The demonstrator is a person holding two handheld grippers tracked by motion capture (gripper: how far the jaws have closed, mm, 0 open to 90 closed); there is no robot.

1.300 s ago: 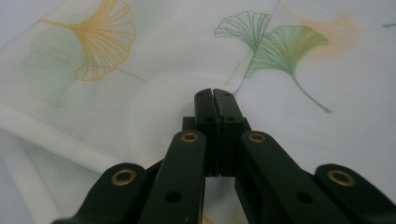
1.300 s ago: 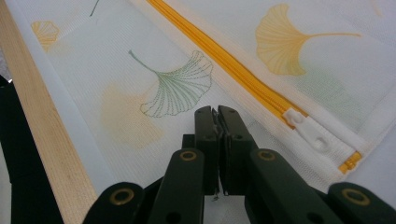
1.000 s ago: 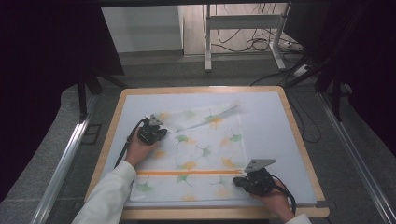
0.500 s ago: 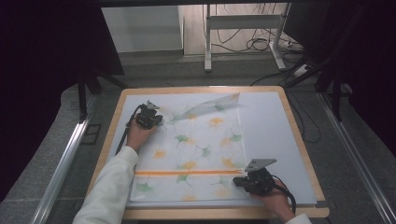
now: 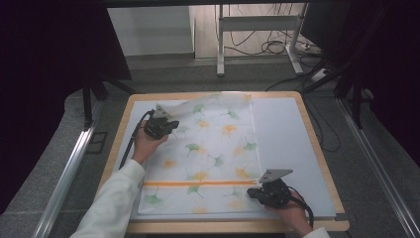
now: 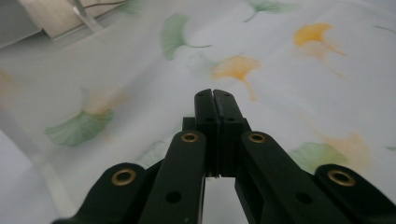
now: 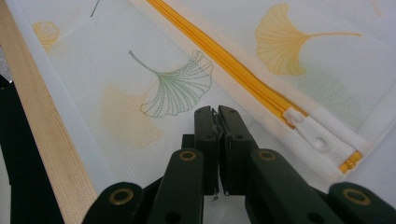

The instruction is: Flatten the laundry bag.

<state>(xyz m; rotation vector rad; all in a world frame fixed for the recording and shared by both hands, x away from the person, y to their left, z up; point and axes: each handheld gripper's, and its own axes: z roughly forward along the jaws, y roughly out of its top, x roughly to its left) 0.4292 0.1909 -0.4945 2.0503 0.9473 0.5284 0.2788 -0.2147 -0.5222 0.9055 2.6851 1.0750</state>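
Observation:
A white mesh bag (image 5: 213, 153) printed with green and yellow ginkgo leaves lies spread on the white mat (image 5: 285, 144). An orange zipper (image 5: 198, 183) runs across its near part. My left gripper (image 5: 173, 127) is at the bag's far left corner, shut on the fabric and holding that edge a little off the mat. Its own view has the closed tips (image 6: 214, 95) against the leaf-printed cloth (image 6: 140, 70). My right gripper (image 5: 252, 193) is shut on the bag's near right corner. Its tips (image 7: 216, 112) pinch the mesh (image 7: 173, 88) just beside the white zipper pull (image 7: 310, 130).
The mat sits on a table with a wooden rim (image 5: 319, 148). A bare strip of mat lies right of the bag. Behind the table stand a metal frame (image 5: 220, 44) and floor cables (image 5: 277, 47). A metal rail (image 5: 64, 183) runs along the left side.
My left gripper has gone up and toward the far left corner with the cloth in it, unfolding the bag's far part over the mat. The right gripper has stayed put.

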